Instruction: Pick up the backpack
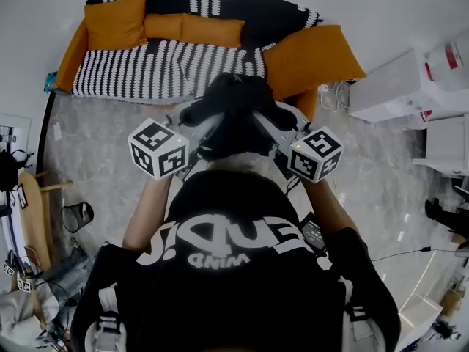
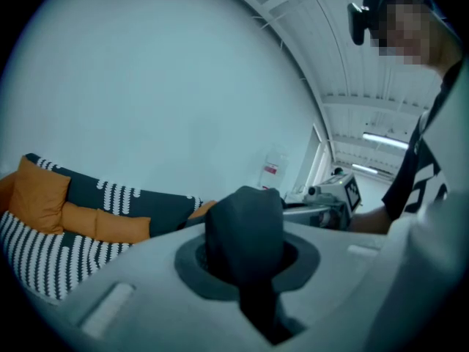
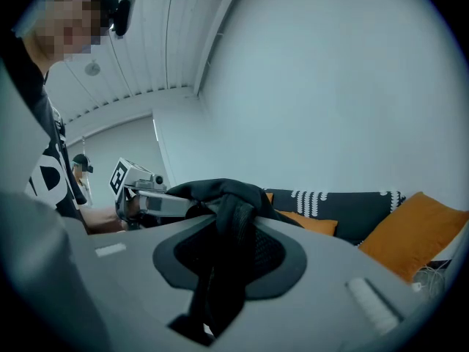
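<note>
The black backpack [image 1: 233, 103] hangs in the air in front of the person, between the two grippers and just before the sofa. My left gripper [image 1: 199, 121] is shut on a fold of its black fabric [image 2: 244, 229], which bulges up out of the jaws. My right gripper [image 1: 270, 121] is shut on a black mesh strap [image 3: 233, 237] that runs down between its jaws. Each gripper view shows the other across the bag: the right gripper [image 2: 333, 195] and the left gripper [image 3: 139, 193]. The backpack's lower part is hidden behind the grippers.
A sofa [image 1: 168, 68] with a black-and-white striped cover and orange cushions [image 1: 311, 61] stands close ahead against the wall. White cabinets [image 1: 399, 86] are at the right. A small bin [image 1: 77, 215] and clutter lie at the left. A cable [image 1: 403, 254] runs over the marble floor.
</note>
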`<state>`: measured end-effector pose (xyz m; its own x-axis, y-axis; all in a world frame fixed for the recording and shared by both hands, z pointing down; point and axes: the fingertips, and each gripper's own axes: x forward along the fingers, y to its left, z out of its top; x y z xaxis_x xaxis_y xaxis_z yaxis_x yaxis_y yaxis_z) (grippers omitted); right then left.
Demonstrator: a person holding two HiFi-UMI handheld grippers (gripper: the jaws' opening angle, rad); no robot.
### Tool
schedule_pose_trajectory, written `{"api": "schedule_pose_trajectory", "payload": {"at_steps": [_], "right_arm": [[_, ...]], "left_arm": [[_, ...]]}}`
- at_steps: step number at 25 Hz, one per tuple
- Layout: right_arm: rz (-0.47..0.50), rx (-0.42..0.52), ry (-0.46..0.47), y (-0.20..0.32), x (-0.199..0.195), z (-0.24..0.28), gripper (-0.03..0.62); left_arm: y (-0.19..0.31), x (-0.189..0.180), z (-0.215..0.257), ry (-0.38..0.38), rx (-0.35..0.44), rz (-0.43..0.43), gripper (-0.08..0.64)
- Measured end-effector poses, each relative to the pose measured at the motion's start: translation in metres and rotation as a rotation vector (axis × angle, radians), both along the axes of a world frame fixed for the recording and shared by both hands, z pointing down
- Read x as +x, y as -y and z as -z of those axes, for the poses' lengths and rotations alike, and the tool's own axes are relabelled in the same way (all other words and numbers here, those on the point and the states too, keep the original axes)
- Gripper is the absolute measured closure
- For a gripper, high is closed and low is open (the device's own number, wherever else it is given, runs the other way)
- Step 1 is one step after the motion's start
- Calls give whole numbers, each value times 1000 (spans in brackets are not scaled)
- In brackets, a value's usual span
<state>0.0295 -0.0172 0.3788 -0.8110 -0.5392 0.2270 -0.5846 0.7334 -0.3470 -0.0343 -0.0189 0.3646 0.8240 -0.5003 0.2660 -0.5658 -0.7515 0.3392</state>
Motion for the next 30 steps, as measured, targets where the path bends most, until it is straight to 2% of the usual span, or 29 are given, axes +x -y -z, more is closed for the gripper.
{"api": "schedule_pose_trajectory", "payload": {"at_steps": [13, 30], "right_arm": [[-7, -50, -2, -7, 12, -15, 502], [25, -56, -20, -11, 17, -20, 505]], "left_arm": [[-5, 13, -15, 4, -44, -9, 503], [-10, 18, -20, -18, -68, -13, 503]]}}
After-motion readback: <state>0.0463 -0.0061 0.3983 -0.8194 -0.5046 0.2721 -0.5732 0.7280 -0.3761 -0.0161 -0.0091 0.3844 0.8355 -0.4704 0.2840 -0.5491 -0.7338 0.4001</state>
